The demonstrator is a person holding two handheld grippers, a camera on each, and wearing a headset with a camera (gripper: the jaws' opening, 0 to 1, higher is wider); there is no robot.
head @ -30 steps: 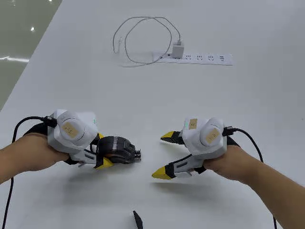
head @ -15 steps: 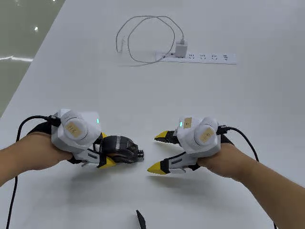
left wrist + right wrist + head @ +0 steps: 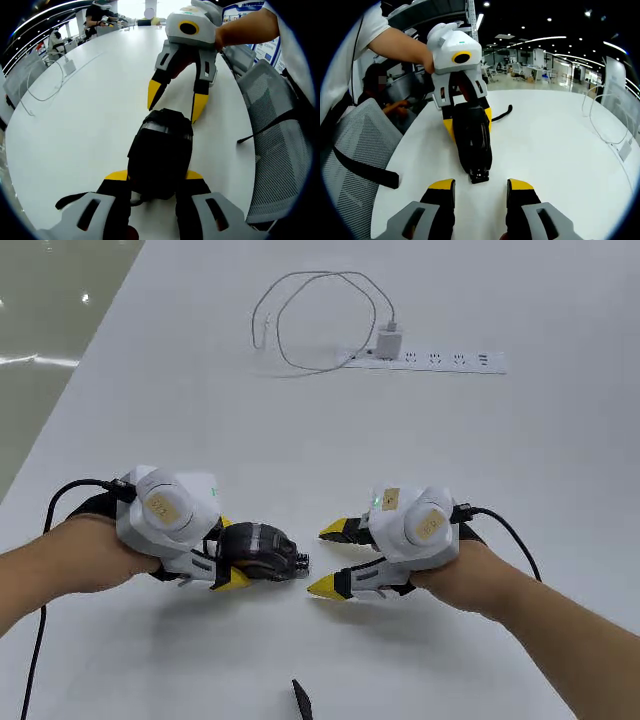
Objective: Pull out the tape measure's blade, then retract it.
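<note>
A black tape measure point(image 3: 258, 550) rests on the white table, clamped between the yellow-tipped jaws of my left gripper point(image 3: 228, 555). In the left gripper view the tape measure point(image 3: 161, 152) sits lengthwise between the jaws, its far end towards the other gripper point(image 3: 175, 100). My right gripper point(image 3: 328, 558) stands open just right of the case, jaws facing its blade tab. In the right gripper view the blade tab point(image 3: 479, 175) lies just ahead of the open right gripper point(image 3: 476, 186), apart from both jaws. No blade is drawn out.
A white power strip point(image 3: 430, 361) with a plugged charger point(image 3: 388, 343) and looped white cable point(image 3: 310, 320) lies at the far side of the table point(image 3: 420, 440). A small black object point(image 3: 300, 700) lies near the front edge. The table's left edge point(image 3: 70, 390) drops to a green floor.
My right gripper has moved left, closer to the tape measure's tab end. The left gripper keeps its hold on the case. The head camera has shifted slightly.
</note>
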